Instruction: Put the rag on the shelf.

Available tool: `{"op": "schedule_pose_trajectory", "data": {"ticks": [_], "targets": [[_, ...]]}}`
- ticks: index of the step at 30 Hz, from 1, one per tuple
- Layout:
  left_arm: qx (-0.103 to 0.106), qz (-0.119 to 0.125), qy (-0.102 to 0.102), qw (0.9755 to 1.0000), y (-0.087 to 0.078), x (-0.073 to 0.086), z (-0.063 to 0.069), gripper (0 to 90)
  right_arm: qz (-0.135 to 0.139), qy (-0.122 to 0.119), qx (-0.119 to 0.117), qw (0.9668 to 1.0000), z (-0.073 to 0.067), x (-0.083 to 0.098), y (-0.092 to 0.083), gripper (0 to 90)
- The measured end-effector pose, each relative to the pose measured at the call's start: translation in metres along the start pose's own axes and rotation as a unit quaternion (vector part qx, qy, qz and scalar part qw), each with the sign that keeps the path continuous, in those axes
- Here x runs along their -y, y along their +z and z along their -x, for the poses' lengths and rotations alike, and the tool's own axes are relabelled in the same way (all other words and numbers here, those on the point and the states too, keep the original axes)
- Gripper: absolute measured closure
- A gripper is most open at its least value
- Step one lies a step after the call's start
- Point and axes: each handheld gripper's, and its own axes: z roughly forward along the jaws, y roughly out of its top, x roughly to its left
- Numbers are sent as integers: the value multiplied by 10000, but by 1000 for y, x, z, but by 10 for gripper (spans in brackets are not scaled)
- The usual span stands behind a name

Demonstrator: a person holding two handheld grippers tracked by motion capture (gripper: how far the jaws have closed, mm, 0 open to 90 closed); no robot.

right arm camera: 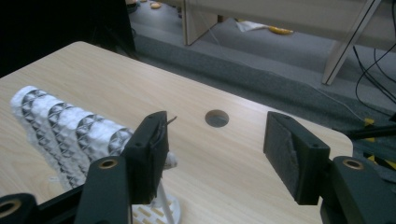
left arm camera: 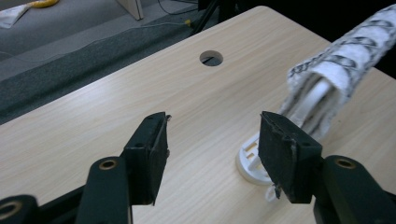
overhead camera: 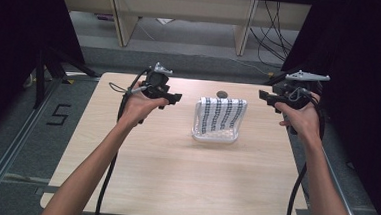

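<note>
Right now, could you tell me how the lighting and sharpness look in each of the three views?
High view: even light on the table, dark curtains at both sides, soft detail. Left gripper view: patterned cloth slightly blurred, jaws sharp. Right gripper view: cloth and rack soft, floor behind brightly lit.

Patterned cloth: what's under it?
The cloth hangs over a white rack. Its top bar shows at one open end and its slotted base rests on the table. The rest is covered.

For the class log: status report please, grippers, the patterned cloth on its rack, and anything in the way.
Left gripper open, empty, left of rack. Right gripper open, empty, right of rack. Patterned cloth draped over white rack, untouched. Nothing between grippers and cloth.
</note>
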Motion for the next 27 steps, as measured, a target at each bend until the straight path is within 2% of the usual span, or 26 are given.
{"op": "schedule_pose_trajectory", "data": {"ticks": [1,4,5,7,10,11,12,15,19,21,23,24,27], "targets": [[-1,29,1,10000,-3,2,1,412,52,-80,47,9999,-2,2,-3,401],[1,130,7,9999,-13,9,7,392,22,-98,-36,9999,-10,9,-10,374],[-3,145,7,9999,-16,12,9,388,48,-198,-8,9998,-11,11,-12,363],[-5,203,36,9998,-23,18,12,378,30,-203,-31,9998,-20,20,-18,353],[58,264,92,9996,-32,27,19,373,-18,-211,-76,9997,-26,26,-21,347],[87,272,103,9995,-35,31,21,370,48,-294,-61,9995,-28,29,-23,346],[115,292,103,9995,-39,35,22,366,-15,-243,-108,9996,-31,32,-26,345],[166,289,104,9994,-44,46,25,361,38,-268,-139,9995,-36,43,-31,333],[181,308,37,9994,-49,63,25,352,17,-197,-191,9996,-39,57,-34,326],[239,276,26,9993,-49,72,24,346,-48,-175,-143,9997,-40,63,-36,326],[187,271,14,9995,-49,82,24,343,-11,-208,-171,9996,-40,70,-35,326],[220,281,8,9994,-48,86,23,341,-98,-220,-155,9996,-42,76,-34,326],[151,236,5,9996,-50,98,22,337,-116,-199,-149,9996,-44,83,-32,326]]}}
